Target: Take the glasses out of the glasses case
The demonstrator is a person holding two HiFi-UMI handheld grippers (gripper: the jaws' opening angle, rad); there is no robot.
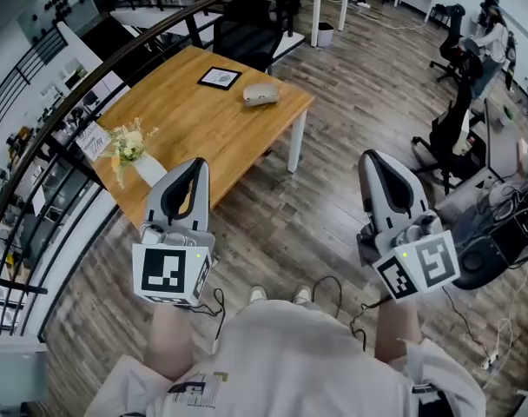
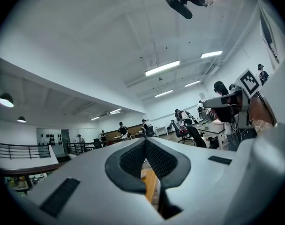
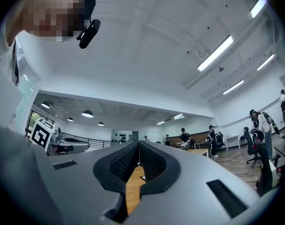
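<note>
A beige glasses case (image 1: 262,95) lies shut near the far right edge of the wooden table (image 1: 203,129), well ahead of both grippers. My left gripper (image 1: 197,165) is held in the air over the table's near corner, its jaws (image 2: 145,140) closed together with nothing between them. My right gripper (image 1: 370,157) hovers over the wood floor to the right of the table, and its jaws (image 3: 138,143) are also shut and empty. Neither gripper touches the case. The glasses are not visible.
On the table are a black-framed picture (image 1: 220,78), a white vase of flowers (image 1: 134,150) and a small card (image 1: 92,142). A curved black railing (image 1: 38,146) runs along the left. Office chairs (image 1: 451,133), desks and cables stand at the right; a black chair (image 1: 247,33) is behind the table.
</note>
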